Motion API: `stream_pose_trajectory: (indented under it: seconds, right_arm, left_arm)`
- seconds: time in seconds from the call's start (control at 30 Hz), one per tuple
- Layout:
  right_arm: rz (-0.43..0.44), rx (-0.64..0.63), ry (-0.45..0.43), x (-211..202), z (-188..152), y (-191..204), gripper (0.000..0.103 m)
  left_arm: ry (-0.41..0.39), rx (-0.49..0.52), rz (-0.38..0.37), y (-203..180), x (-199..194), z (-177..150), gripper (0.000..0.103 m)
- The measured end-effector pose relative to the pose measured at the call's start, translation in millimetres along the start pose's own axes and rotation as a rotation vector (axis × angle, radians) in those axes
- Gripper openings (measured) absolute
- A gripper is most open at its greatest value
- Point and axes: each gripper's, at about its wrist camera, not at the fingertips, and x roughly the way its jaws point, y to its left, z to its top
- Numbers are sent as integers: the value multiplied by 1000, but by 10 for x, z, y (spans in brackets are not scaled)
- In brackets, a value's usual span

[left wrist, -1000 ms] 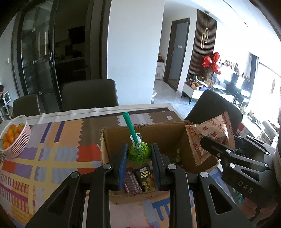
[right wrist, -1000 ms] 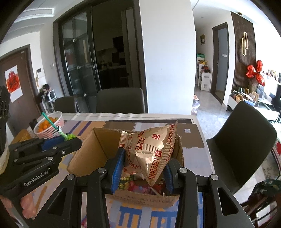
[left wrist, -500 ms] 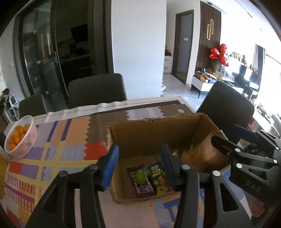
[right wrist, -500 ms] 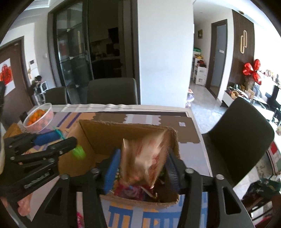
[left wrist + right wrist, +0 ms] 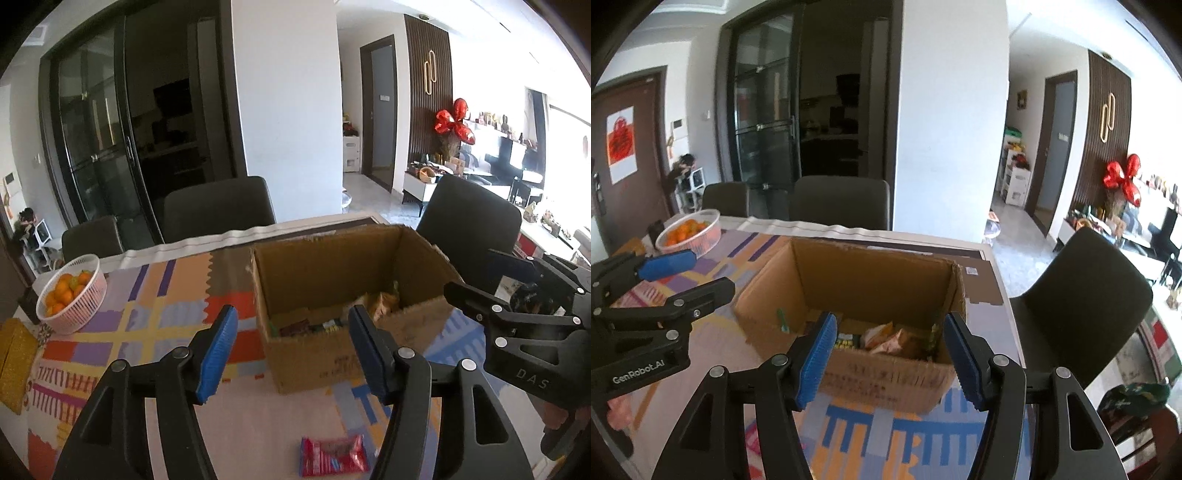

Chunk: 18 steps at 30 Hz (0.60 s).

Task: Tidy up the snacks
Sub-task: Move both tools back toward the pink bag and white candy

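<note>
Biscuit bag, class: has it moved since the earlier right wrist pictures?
Yes. The biscuit bag left the right gripper and now lies down inside the cardboard box.

Brown box [image 5: 332, 280] (blue-padded claws).

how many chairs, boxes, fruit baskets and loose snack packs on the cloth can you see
chairs: 3
cardboard box: 1
basket of oranges: 1
loose red snack pack on the cloth: 1
total: 6

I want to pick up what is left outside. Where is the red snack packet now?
In the left wrist view, the red snack packet lies flat on the patterned tablecloth, near the bottom edge, in front of the cardboard box.
</note>
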Motion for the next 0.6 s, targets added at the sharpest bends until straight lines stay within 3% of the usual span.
stream_pose_trajectory:
  seconds: [0.27,0.6]
  right_arm:
    - [33,-33,16,-208,-277,189,61]
    - [63,-32,81,-274,-644,284,61]
  left_arm:
    - [6,18,-5,-5,-254,-325,63]
    - [64,6,-47,-21,-275,-753,63]
